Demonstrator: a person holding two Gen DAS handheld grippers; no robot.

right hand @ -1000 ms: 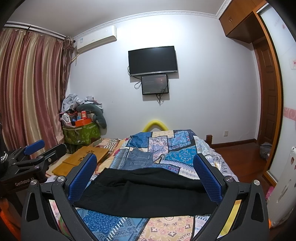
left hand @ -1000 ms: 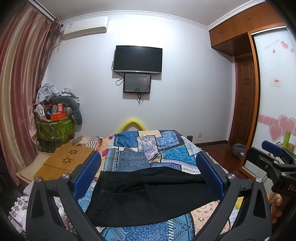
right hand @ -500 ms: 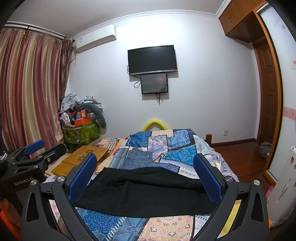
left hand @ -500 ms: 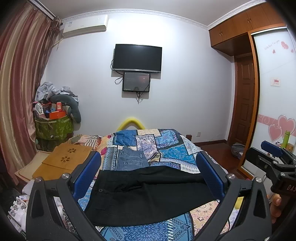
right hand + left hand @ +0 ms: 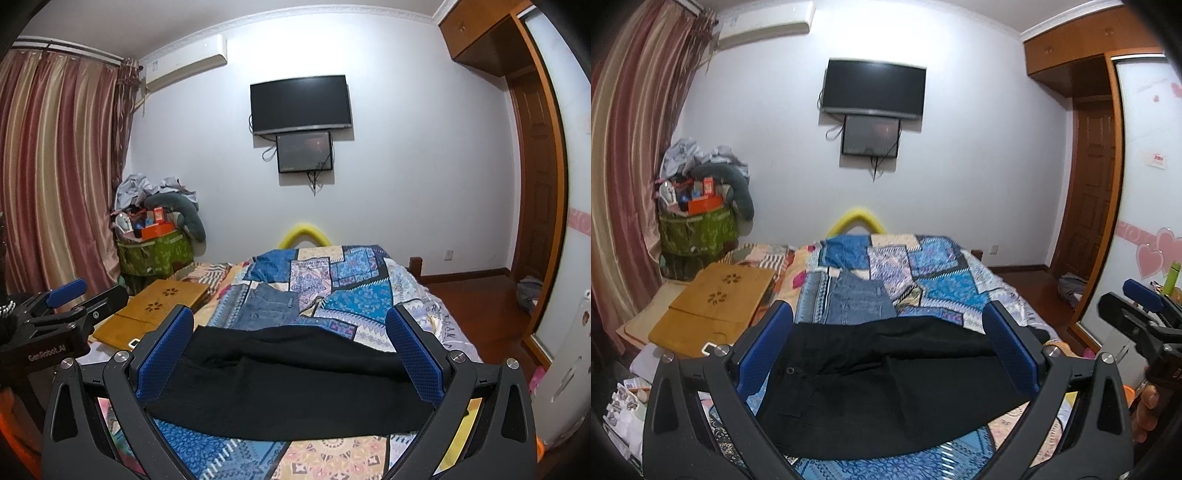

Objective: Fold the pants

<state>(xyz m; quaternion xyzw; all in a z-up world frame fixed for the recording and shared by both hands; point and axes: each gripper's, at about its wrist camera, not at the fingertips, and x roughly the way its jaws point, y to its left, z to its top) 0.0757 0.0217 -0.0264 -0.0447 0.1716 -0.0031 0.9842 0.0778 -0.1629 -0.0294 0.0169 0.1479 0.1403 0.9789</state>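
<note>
One pair of black pants [image 5: 886,380] lies spread flat across the near end of the bed [image 5: 945,288], its waistband with one button toward the left edge and its legs running toward the right edge. One folded pair of blue jeans [image 5: 858,301] lies just beyond it, nearer the middle of the bed. Two claws are in view. The left claw [image 5: 890,350] hangs above the black pants with its two blue pads spread wide, holding nothing. The right claw [image 5: 291,354] is likewise released, its two pads wide apart over the same pants. Two dark screens hang on the far wall, a large television [image 5: 873,90] and a smaller screen [image 5: 871,136] right beneath it. One wooden lap tray [image 5: 713,299] rests at the bed's left edge.
</note>
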